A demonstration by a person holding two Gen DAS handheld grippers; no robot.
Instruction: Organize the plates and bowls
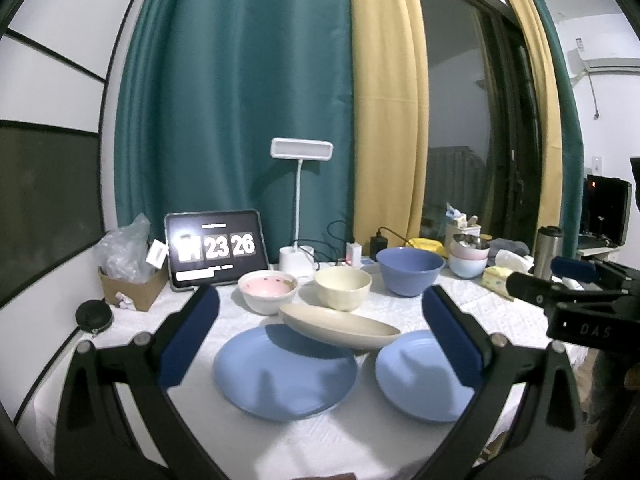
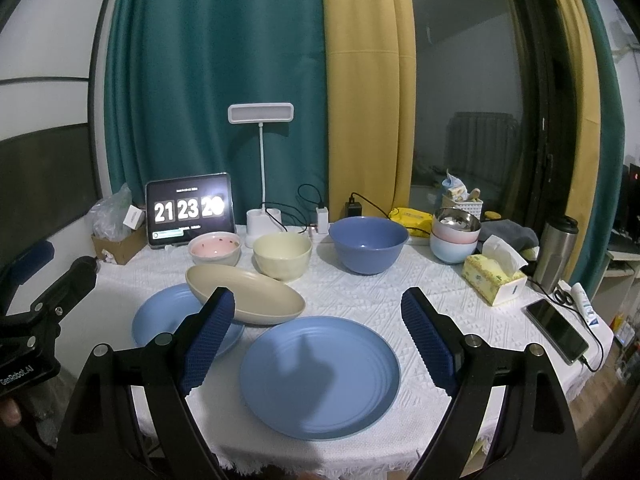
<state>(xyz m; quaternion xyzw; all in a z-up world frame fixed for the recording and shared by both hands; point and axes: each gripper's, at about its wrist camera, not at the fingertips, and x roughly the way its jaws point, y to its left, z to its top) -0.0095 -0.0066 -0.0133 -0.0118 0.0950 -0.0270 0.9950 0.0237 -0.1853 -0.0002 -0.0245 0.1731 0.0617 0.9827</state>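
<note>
Two blue plates [image 2: 320,376] on my worktop [image 2: 400,292], beige dish [image 2: 256,292] tilted at 11 o'clock, both my claws, left claw [image 1: 320,332] and right claw [image 2: 318,338], spread apart, empty.

White-clothed table [image 2: 360,292] bears 2 blue plates [image 2: 320,376], bowls [image 2: 368,242].

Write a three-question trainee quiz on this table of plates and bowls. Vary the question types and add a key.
1. True or false: the beige plate lies flat on the tablecloth.
2. Which bowl stands furthest right in the back row? A pink bowl; B cream bowl; C blue bowl.
3. Fill in: the right gripper hovers open above a blue ___.

Key: 1 false, it leans on the left blue plate; 2 C; 3 plate.
</note>
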